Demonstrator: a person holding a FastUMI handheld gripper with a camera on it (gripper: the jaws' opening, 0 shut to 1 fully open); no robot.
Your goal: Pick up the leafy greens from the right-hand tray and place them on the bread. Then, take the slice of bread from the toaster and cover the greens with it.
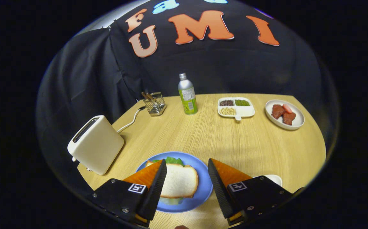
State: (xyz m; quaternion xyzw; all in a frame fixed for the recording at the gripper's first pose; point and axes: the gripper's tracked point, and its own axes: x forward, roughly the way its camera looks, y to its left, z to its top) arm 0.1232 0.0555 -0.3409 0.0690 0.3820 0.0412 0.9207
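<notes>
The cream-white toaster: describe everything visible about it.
The cream-white toaster is a smooth, boxy, rounded-corner appliance, plastic by its look, standing upright on the light wooden table. One long dark slot runs along its top; whether bread sits inside cannot be told. A white cord leaves its back toward the wire utensil basket. It sits beside the blue plate, apart from it, ahead of the open gripper, whose fingers flank the sandwich, not touching it.

I see wood-grain table (pixel 235 140), matt; toaster (pixel 96 144) smooth plastic (satin sheen); bottle (pixel 187 95) brushed metal; basket (pixel 154 103) wire; plate (pixel 203 184) glossy.
</notes>
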